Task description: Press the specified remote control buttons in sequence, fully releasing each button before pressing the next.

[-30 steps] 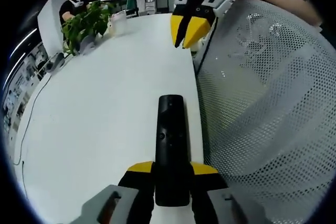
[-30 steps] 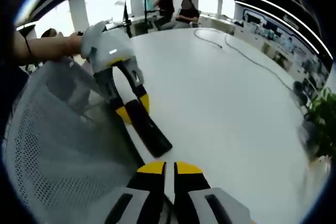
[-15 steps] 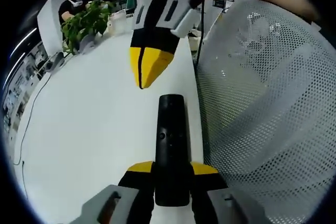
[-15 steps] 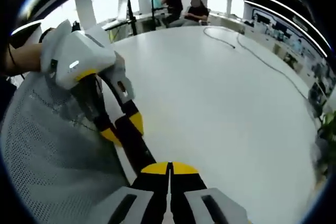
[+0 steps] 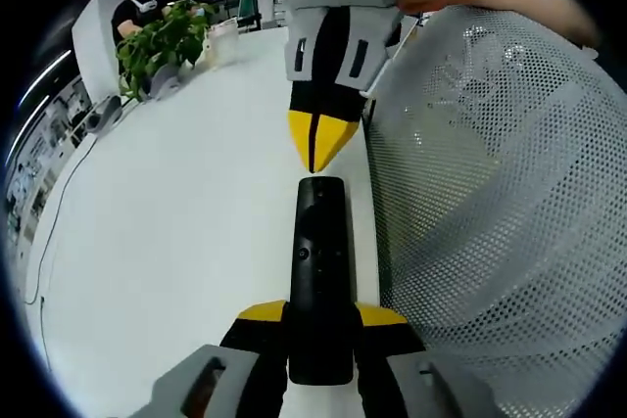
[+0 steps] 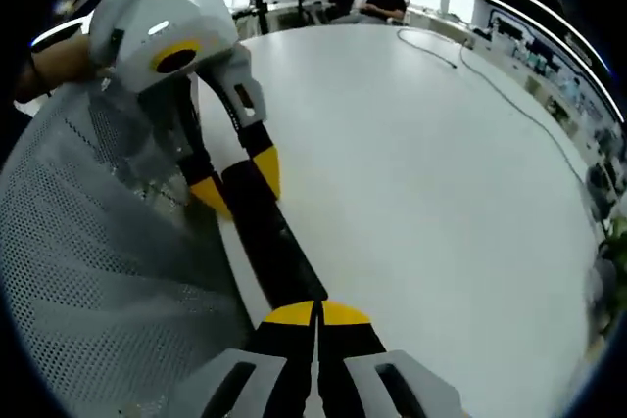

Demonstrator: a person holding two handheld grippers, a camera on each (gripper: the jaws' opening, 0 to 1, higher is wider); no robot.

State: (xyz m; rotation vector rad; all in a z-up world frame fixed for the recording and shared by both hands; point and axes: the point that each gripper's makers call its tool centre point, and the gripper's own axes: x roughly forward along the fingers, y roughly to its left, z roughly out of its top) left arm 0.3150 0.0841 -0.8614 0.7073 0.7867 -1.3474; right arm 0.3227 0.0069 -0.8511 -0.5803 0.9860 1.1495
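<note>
likely light, stiff and slick, the remote (image 5: 320, 271) lies at the white table (image 5: 176, 242) edge, clamped at its near end by the left gripper (image 5: 321, 325); the right gripper (image 6: 316, 315), jaws together, hovers at its far end.
</note>
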